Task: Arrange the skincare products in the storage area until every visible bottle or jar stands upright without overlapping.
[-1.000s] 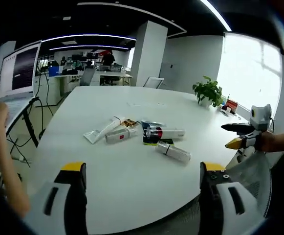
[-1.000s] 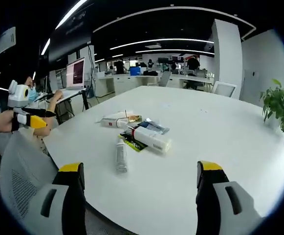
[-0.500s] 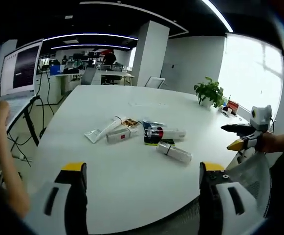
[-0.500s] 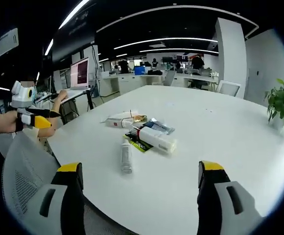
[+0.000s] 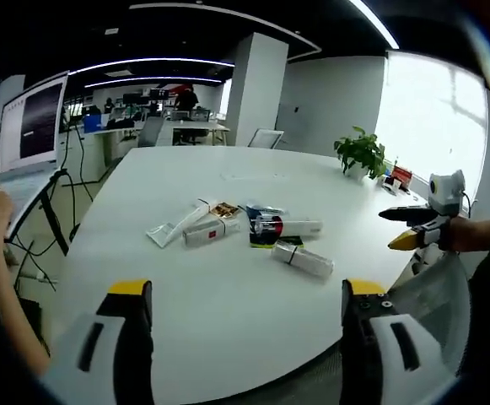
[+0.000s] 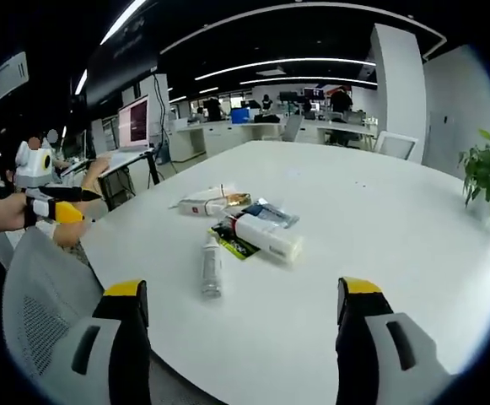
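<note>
Skincare products lie in a loose cluster at the middle of the left gripper view on a large white table (image 5: 228, 295), all on their sides: a white tube (image 5: 177, 224) at the left, a white box with a red mark (image 5: 211, 233) just beside it, a white bottle with a red band (image 5: 287, 227) over a dark green packet (image 5: 266, 243), and a clear bottle (image 5: 302, 260) lower right, apart from the rest. The left gripper (image 5: 240, 337) rises from the bottom of that frame, its jaws wide apart and empty, well short of the cluster. At the right edge the right gripper (image 5: 409, 228) shows in a hand, above a grey mesh chair (image 5: 434, 312). A potted plant (image 5: 361, 156) stands at the table's far side, upper right. In the right gripper view the right gripper (image 6: 240, 337) also has its jaws spread with nothing between them; the clear bottle (image 6: 209, 266) lies nearest, left of centre, and the left gripper (image 6: 46, 198) shows at the left edge.
</note>
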`<state>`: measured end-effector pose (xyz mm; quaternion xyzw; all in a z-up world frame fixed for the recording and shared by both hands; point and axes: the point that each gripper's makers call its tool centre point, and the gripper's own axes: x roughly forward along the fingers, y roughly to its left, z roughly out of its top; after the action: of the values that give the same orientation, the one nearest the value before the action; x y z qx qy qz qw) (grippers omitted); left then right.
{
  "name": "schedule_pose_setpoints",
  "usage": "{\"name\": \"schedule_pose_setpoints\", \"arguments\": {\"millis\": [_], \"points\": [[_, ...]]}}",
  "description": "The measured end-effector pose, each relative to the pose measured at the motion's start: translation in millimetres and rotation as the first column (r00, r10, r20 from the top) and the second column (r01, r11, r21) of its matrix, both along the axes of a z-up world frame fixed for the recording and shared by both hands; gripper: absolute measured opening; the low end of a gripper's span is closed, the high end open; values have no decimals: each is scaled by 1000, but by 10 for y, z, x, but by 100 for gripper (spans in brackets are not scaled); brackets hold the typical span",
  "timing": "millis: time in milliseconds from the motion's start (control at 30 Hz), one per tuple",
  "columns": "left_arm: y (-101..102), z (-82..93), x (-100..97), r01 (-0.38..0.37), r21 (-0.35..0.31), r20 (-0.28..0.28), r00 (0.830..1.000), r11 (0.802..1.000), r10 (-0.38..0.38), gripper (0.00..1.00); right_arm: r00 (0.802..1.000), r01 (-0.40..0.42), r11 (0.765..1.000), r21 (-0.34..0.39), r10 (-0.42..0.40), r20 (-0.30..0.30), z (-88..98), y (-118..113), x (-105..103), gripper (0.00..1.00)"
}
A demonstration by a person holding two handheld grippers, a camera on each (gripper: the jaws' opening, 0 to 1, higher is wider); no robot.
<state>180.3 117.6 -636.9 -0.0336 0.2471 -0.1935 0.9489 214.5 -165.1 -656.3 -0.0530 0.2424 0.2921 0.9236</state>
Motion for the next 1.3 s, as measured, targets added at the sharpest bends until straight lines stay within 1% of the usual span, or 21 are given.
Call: {"name": "schedule_pose_setpoints", "arguments": {"millis": [167, 267, 367, 400, 500, 600, 733, 967, 1067, 1167, 1233, 1300], "points": [[14, -1, 11, -4, -6, 2, 1000, 1000, 4, 85, 1000, -22, 999, -38, 23, 11, 3, -9, 81, 87], [14, 12, 13, -7, -13, 5, 1000, 1000, 7, 85, 999, -39, 997, -61, 41, 21, 16, -21, 172, 84], [28, 12, 20, -10, -13, 7, 1000, 1000, 10, 85, 998, -55, 998, -44, 56, 30, 62, -2, 252, 83], [30, 14, 21, -11, -15, 7, 1000, 1000, 11, 85, 997, -62, 997, -53, 64, 31, 91, 9, 277, 82], [32, 13, 20, -14, -15, 5, 1000, 1000, 14, 85, 995, -97, 991, -97, 100, 28, 61, 22, 361, 76], [36, 14, 21, -17, -21, 5, 1000, 1000, 18, 84, 993, -110, 989, -97, 113, 27, 56, 51, 458, 74], [40, 21, 22, -25, -27, 6, 1000, 999, 25, 84, 989, -146, 980, -136, 149, 13, 19, 110, 547, 70], [48, 25, 26, -28, -25, 8, 1000, 999, 28, 83, 980, -201, 963, -178, 200, -23, -59, 190, 719, 63], [61, 10, 27, -26, -22, 6, 1000, 999, 26, 83, 973, -230, 953, -196, 227, -35, -117, 204, 834, 60], [59, 3, 27, -23, -21, 3, 1000, 1000, 23, 82, 966, -259, 949, -179, 251, -64, -124, 272, 901, 60], [56, 0, 25, -22, -22, 1, 1000, 1000, 22, 82, 959, -284, 936, -210, 274, -74, -163, 272, 947, 57], [56, -4, 22, -21, -32, -5, 1000, 999, 21, 82, 952, -306, 926, -223, 295, -83, -181, 306, 990, 54]]}}
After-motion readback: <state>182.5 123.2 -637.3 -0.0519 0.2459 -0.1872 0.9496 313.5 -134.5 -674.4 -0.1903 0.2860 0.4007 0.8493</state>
